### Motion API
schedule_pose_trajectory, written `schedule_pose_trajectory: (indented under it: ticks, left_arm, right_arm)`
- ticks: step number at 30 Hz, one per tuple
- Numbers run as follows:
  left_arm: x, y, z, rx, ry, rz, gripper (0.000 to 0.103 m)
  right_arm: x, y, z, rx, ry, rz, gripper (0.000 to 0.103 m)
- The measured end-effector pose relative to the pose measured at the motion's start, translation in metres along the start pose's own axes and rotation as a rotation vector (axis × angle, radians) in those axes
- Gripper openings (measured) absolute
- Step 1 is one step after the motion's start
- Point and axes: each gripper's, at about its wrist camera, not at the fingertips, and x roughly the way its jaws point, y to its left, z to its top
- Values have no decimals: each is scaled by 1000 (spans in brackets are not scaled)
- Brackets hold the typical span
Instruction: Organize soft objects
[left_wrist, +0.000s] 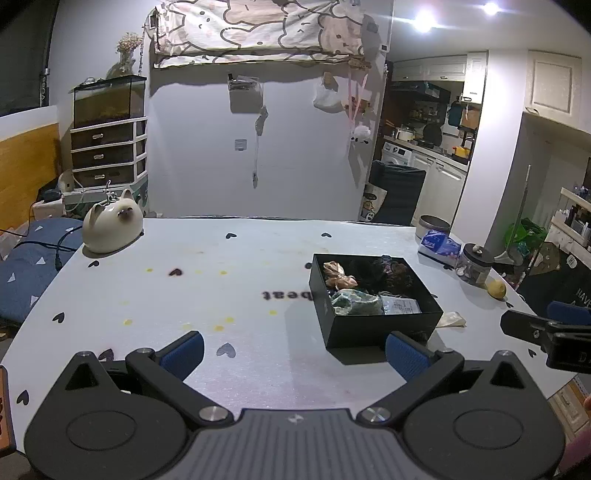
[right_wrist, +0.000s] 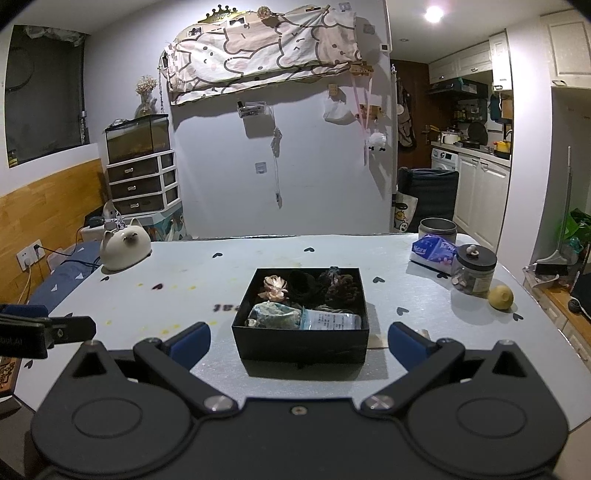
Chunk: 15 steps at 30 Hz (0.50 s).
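Note:
A black open box (right_wrist: 303, 341) stands on the table and holds several soft hair scrunchies: a pink one (right_wrist: 274, 287), a teal one (right_wrist: 275, 314), dark ones (right_wrist: 341, 286), and a clear packet (right_wrist: 330, 319). It also shows in the left wrist view (left_wrist: 380, 326). A beige soft item (left_wrist: 451, 319) lies on the table just right of the box. My right gripper (right_wrist: 298, 341) is open and empty, just in front of the box. My left gripper (left_wrist: 293, 354) is open and empty, near the box's front left corner.
A ceramic cat figure (left_wrist: 110, 229) sits at the far left of the table (left_wrist: 207, 295). At the right are a tin (right_wrist: 437, 227), a tissue pack (right_wrist: 434, 251), a lidded jar (right_wrist: 474, 269) and a lemon (right_wrist: 500, 297).

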Motion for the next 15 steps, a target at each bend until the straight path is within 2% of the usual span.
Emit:
schedule_pose_trajectory:
  ticks: [15]
  left_arm:
    - [1,2,1,-4,1,10,103]
  right_arm:
    - [1,1,0,-1,1,3,103]
